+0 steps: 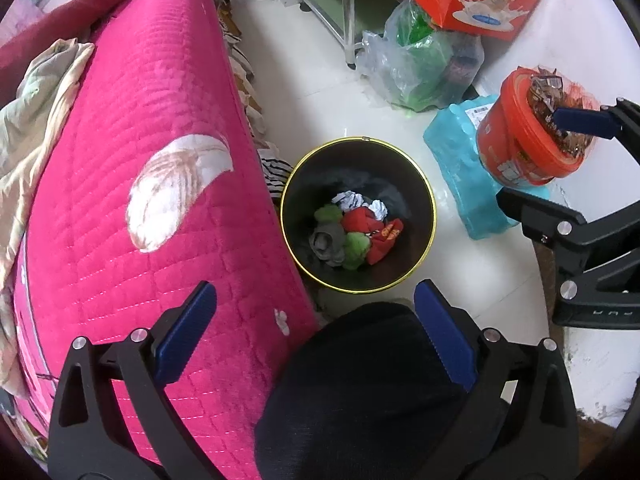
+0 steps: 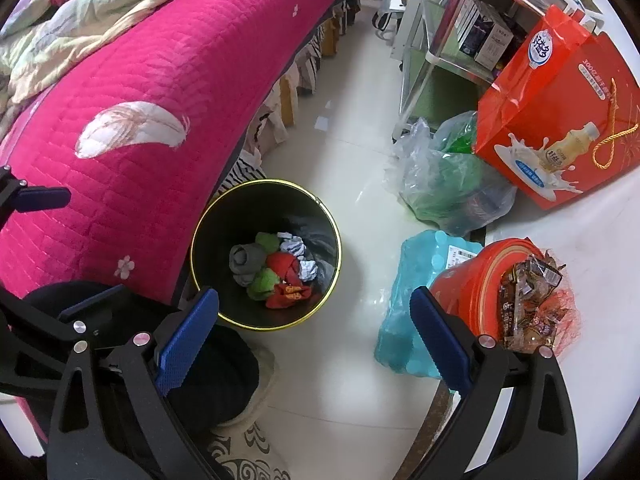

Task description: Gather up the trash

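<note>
- On the white floor [image 2: 360,168], just beside the pink quilted bed [image 2: 168,92], stands a black gold-rimmed trash bin [image 2: 208,248] holding crumpled paper [image 2: 294,246] and red, green and grey scraps.
- Left gripper [image 1: 316,336]: fingers spread wide, empty, bin at 12 o'clock.
- Right gripper [image 2: 314,336]: fingers wide apart, empty; bin at 11 o'clock, red tub [image 2: 464,280] of wrappers at 2 o'clock.

Your left tongs [image 1: 315,340] point forward and down, blue pads [image 1: 186,334] spread wide apart, nothing between them. Your right tongs [image 2: 314,340] sit the same way, pads [image 2: 440,344] parted and empty. In the left wrist view, the right tongs appear at the right edge, also splayed.
</note>
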Tool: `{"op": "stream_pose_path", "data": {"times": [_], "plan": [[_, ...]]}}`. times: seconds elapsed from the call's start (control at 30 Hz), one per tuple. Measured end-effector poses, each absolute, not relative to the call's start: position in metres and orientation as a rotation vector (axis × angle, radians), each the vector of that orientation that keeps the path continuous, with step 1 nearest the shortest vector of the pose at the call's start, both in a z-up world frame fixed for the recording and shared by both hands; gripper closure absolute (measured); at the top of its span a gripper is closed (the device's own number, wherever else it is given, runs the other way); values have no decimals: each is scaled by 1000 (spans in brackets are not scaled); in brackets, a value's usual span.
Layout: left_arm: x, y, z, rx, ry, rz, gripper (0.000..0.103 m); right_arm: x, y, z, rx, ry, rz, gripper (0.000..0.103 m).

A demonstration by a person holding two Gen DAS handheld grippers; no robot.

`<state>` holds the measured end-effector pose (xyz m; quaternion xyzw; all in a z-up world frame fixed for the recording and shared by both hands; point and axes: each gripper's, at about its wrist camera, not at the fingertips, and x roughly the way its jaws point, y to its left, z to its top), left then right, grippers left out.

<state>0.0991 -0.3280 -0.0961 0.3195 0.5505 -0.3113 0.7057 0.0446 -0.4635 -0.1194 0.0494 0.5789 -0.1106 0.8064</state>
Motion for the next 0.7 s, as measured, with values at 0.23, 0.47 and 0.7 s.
{"op": "stream_pose_path", "data": {"times": [0.23,0.47,0.7], "plan": [[96,-328,-96,727,1221,-697,6,46,-459,-121,86,1247,-232,11],[91,-332,-97,765,1212,-700,6,45,-458,-122,80,1250,-233,11],[91,-333,-96,776,1206,-705,6,47,-456,-124,73,1265,-229,11]]}}
